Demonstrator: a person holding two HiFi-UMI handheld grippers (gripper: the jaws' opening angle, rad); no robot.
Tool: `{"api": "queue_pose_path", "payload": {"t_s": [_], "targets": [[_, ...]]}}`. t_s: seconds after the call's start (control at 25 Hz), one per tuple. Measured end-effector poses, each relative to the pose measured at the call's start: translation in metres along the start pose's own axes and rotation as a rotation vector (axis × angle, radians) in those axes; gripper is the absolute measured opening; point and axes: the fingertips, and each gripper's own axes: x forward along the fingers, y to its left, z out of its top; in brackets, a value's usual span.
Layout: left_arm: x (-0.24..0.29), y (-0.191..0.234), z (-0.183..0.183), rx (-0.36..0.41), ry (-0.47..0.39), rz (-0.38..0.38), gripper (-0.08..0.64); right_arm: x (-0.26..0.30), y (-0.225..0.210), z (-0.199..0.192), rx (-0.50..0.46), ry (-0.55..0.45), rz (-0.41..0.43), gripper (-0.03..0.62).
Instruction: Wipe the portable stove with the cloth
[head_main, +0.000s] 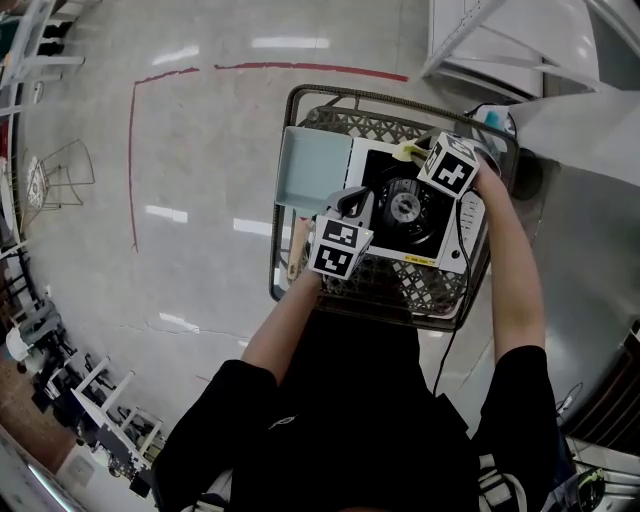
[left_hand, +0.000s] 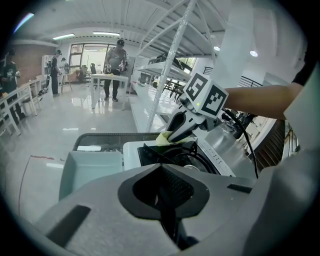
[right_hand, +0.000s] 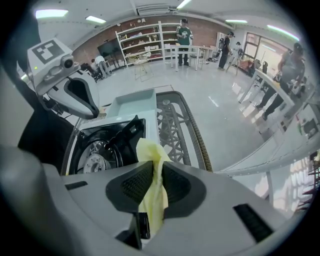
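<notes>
Pinching a yellow cloth (head_main: 408, 152), the right gripper (head_main: 420, 156) hangs over the far edge of the portable stove (head_main: 440, 250), which sits in a wire basket (head_main: 300, 100) on the floor in the head view. The left gripper (head_main: 352, 203) hovers over the stove's near edge, probably kept clear of the burner to leave room for the wipe. A pale blue tray (head_main: 305, 170) lies to the left gripper's left.

In the left gripper view, the left gripper (left_hand: 161, 172) has its jaws pressed together on nothing. The stove (left_hand: 132, 150) lies just ahead of it, and the cloth (left_hand: 162, 138) meets the stove's far rim.

In the right gripper view, the right gripper (right_hand: 152, 172) clamps the cloth (right_hand: 149, 150), leaving a loose fold past the tips as a wiping pad. The stove (right_hand: 107, 145) lies ahead to its left.

No brand or label is legible. The strip on the stove's front is too small to read.
</notes>
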Motion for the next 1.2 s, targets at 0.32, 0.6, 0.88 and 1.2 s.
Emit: {"api": "queue_pose_path", "payload": {"t_s": [0.32,0.6,0.88,1.2], "targets": [[-0.014,0.018,-0.003,-0.014,-0.005,0.010,0.015,0.005,0.002,0.024,-0.022,0.007,0.009,0.063],[-0.021,0.037,-0.009,-0.026,-0.011,0.016,0.015,0.014,0.004,0.047,-0.037,0.012,0.017,0.064],[-0.031,0.051,-0.016,-0.040,-0.014,0.014,0.015,0.023,0.007,0.066,-0.034,0.011,0.028,0.064],[-0.041,0.066,-0.022,-0.050,-0.022,0.010,0.015,0.032,0.007,0.086,-0.055,0.082,0.097,0.077]]}}
